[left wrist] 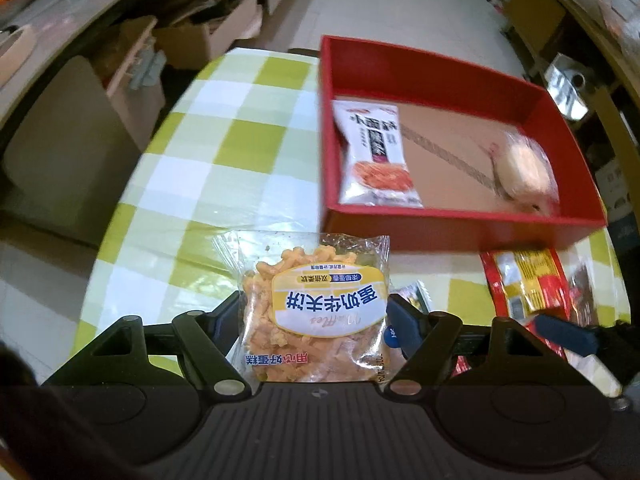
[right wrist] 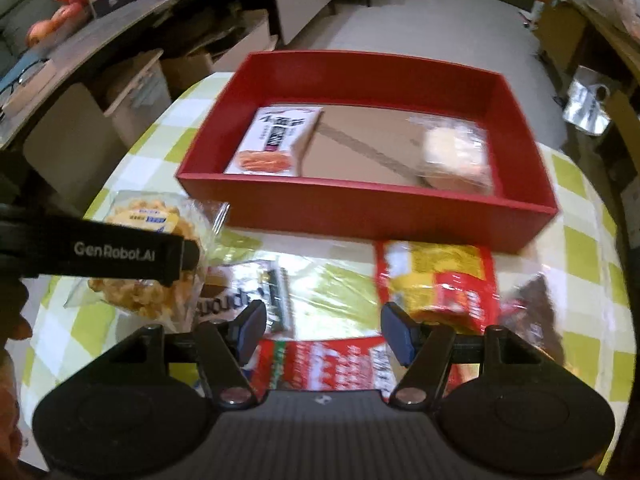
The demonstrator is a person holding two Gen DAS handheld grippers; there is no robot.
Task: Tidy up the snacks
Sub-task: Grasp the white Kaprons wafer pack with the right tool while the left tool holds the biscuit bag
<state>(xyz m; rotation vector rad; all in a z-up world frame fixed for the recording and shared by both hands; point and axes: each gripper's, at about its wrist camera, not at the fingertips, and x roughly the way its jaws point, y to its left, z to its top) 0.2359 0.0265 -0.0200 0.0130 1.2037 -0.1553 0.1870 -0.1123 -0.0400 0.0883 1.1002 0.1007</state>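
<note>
My left gripper [left wrist: 316, 316] is shut on a clear packet of orange waffle snacks [left wrist: 316, 304], held just above the checked table in front of the red box [left wrist: 440, 228]. The packet also shows in the right wrist view [right wrist: 144, 300], with the left gripper's finger across it. Inside the red box [right wrist: 360, 208] lie a white snack packet [left wrist: 374, 156] [right wrist: 276, 142] at the left and a pale wrapped bun [left wrist: 524, 168] [right wrist: 456, 156] at the right. My right gripper [right wrist: 323, 328] is open above loose packets, with a red and yellow packet [right wrist: 440, 280] beside its right finger.
The table wears a green and white checked cloth [left wrist: 224, 152]. A clear packet with dark print [right wrist: 272, 292], a red printed packet [right wrist: 332, 364] and a dark brown packet [right wrist: 536, 304] lie near the front edge. Cardboard boxes [left wrist: 208, 32] and shelves stand on the floor beyond the table.
</note>
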